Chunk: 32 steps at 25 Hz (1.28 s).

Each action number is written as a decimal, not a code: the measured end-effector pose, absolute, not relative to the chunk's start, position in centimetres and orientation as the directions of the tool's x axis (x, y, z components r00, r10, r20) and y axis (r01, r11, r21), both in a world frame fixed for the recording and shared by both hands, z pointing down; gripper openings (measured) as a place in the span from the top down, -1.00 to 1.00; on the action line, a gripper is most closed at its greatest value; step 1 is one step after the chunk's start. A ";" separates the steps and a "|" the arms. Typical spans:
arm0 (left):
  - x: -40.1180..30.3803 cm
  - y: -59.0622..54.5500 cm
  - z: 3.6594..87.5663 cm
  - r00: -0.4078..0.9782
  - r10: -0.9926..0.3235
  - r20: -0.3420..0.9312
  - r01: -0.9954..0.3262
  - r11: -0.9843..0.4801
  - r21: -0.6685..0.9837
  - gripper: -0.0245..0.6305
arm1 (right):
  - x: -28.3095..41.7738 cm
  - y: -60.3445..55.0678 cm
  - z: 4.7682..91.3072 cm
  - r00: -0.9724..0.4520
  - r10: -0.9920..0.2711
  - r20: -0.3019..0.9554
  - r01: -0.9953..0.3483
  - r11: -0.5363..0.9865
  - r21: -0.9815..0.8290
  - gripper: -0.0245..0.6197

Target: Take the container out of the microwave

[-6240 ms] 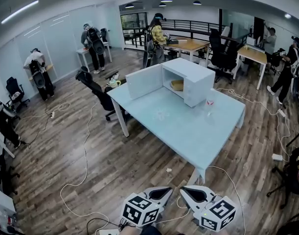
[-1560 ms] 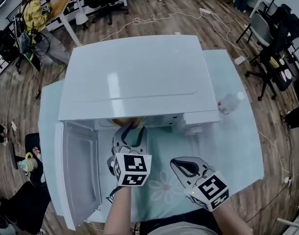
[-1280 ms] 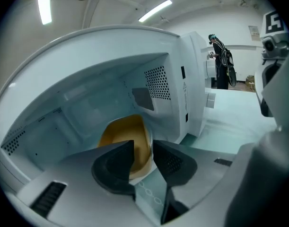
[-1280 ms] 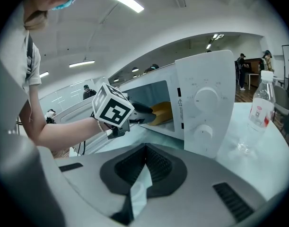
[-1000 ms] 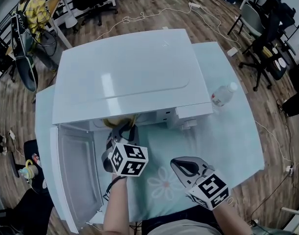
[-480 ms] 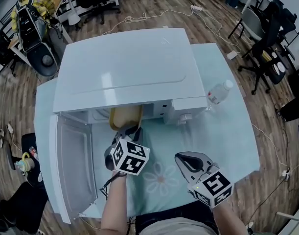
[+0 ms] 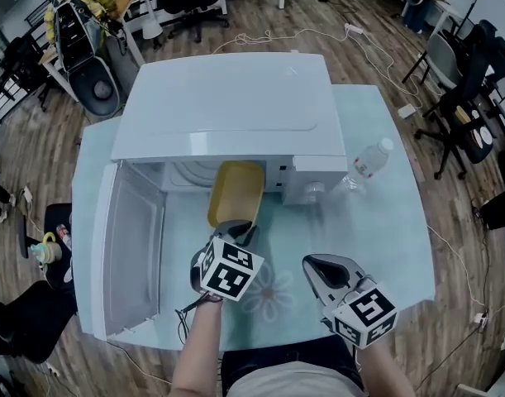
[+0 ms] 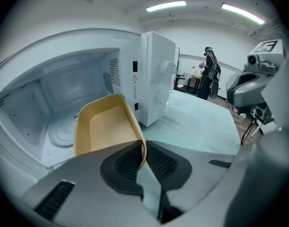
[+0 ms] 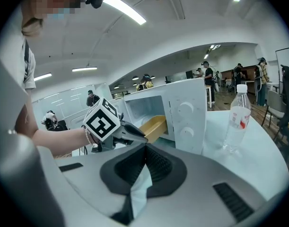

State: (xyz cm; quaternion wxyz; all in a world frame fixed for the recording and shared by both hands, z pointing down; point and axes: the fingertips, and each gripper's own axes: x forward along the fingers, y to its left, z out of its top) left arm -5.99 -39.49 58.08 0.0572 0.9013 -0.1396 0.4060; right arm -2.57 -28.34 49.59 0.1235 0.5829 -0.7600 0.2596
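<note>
One container (image 8: 106,126) | rim pinched by just-closing left fingers (image 8: 123,163) | right fingers (image 9: 161,167) together, empty

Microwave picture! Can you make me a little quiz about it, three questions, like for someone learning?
1. Pick one: which gripper grips the yellow container? A the left, B the right, C neither.
2. True or false: the door of the microwave is closed.
3. Fill the gap: on the table, beside the microwave's knobs, stands a clear plastic ____.

Key
1. A. The left gripper has just been closing its jaws, and the container's rim sits between them.
2. False. The door is swung wide open.
3. bottle
</note>
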 end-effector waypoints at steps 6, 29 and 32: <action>-7.4 -35.8 57.2 0.621 -0.218 0.753 -0.345 -0.939 0.013 0.81 | -3.5 -27.2 48.6 -0.379 -0.809 0.450 -0.922 0.288 -0.258 0.89; -7.4 -17.9 47.0 0.792 -0.411 0.452 -0.502 -0.860 0.097 0.82 | -6.2 -15.8 42.5 -0.723 -0.658 0.209 -0.690 0.679 -0.251 0.90; -7.0 -16.1 45.8 0.801 -0.431 0.416 -0.508 -0.856 0.090 0.81 | -5.2 -14.7 42.0 -0.701 -0.685 0.199 -0.713 0.661 -0.234 0.90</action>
